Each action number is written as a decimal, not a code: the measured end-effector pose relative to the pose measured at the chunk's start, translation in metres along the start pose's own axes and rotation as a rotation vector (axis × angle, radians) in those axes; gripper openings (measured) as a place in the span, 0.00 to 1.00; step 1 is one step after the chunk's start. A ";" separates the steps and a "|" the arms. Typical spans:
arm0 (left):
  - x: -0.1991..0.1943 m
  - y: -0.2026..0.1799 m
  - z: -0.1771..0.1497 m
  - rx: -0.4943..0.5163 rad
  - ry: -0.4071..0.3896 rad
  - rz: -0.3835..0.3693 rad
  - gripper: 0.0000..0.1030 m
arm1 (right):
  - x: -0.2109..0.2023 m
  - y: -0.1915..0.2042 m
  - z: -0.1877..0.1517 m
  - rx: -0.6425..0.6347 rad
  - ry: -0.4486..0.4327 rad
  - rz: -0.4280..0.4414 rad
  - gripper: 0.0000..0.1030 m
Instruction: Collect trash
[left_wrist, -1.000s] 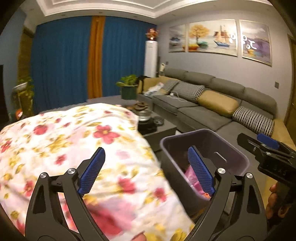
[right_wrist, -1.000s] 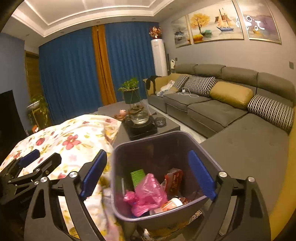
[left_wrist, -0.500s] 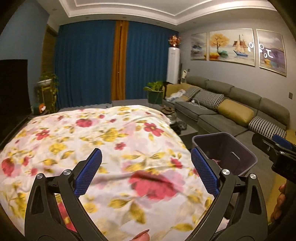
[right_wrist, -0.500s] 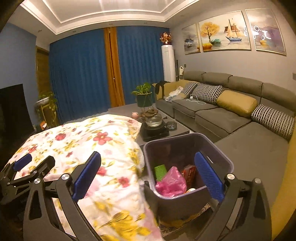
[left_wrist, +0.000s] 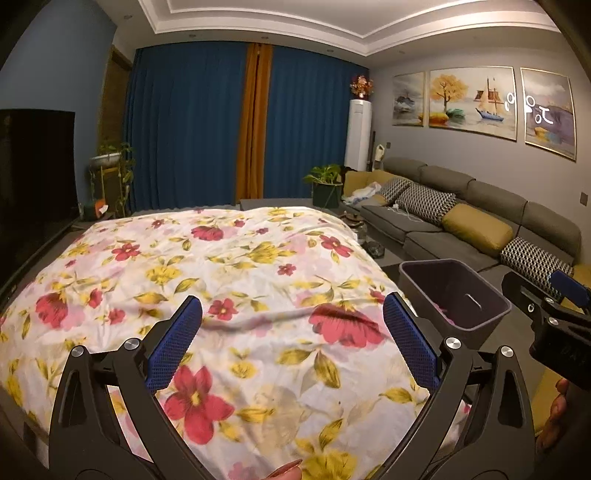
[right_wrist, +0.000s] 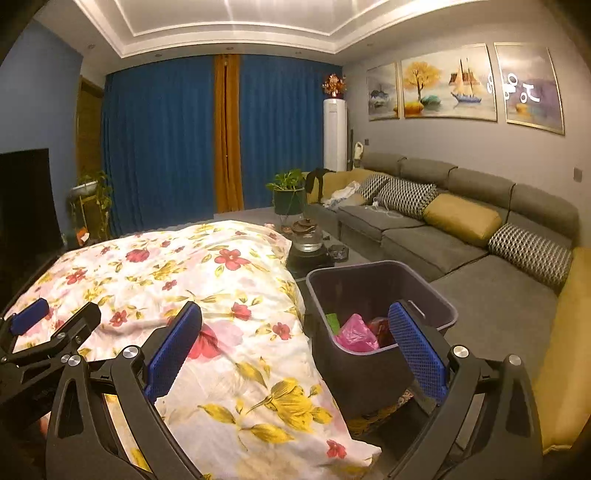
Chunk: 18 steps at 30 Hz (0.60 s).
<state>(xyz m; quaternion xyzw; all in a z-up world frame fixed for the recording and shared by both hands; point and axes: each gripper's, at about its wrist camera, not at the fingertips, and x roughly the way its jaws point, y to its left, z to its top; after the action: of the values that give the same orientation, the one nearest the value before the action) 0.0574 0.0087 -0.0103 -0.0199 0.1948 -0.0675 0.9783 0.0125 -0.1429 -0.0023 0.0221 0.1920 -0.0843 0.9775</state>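
A big flowery cloth (left_wrist: 236, 295) covers a table. Right beside the cloth, on its right side, stands a dark bin (right_wrist: 373, 325). The bin touches the edge of the cloth. Inside the bin lies the trash: a pink bag (right_wrist: 356, 338), something green (right_wrist: 332, 320) and something red (right_wrist: 382, 328), all close together.

The left gripper (left_wrist: 291, 345) hangs over the near part of the cloth. Its two blue pads stand wide apart, and nothing is between them but the cloth below. The right gripper (right_wrist: 295, 352) hangs near the bin. Its pads stand wide apart too. One pad shows in front of the cloth and the other in front of the near wall of the bin, but they hold nothing. In the left view, the right gripper shows just past the bin, with a hand (left_wrist: 554, 413) under it.

Behind the bin, away from the cloth, runs a long grey sofa (right_wrist: 443, 236) with yellow and checked cushions. Past the far end of the cloth hang blue curtains (left_wrist: 192, 125). A green plant (right_wrist: 288, 192) stands between the cloth and the curtains.
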 end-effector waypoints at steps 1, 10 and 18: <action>-0.003 0.001 -0.001 0.000 -0.001 -0.002 0.94 | -0.003 0.002 -0.001 0.000 0.000 0.000 0.95; -0.018 0.004 -0.004 0.002 -0.012 -0.020 0.94 | -0.016 0.007 -0.006 0.007 -0.003 -0.006 0.95; -0.018 0.003 -0.006 0.000 -0.005 -0.031 0.94 | -0.019 0.004 -0.007 0.019 -0.004 -0.022 0.95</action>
<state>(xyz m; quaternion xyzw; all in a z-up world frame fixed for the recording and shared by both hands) 0.0387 0.0143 -0.0091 -0.0232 0.1920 -0.0827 0.9776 -0.0066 -0.1352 -0.0013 0.0292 0.1894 -0.0967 0.9767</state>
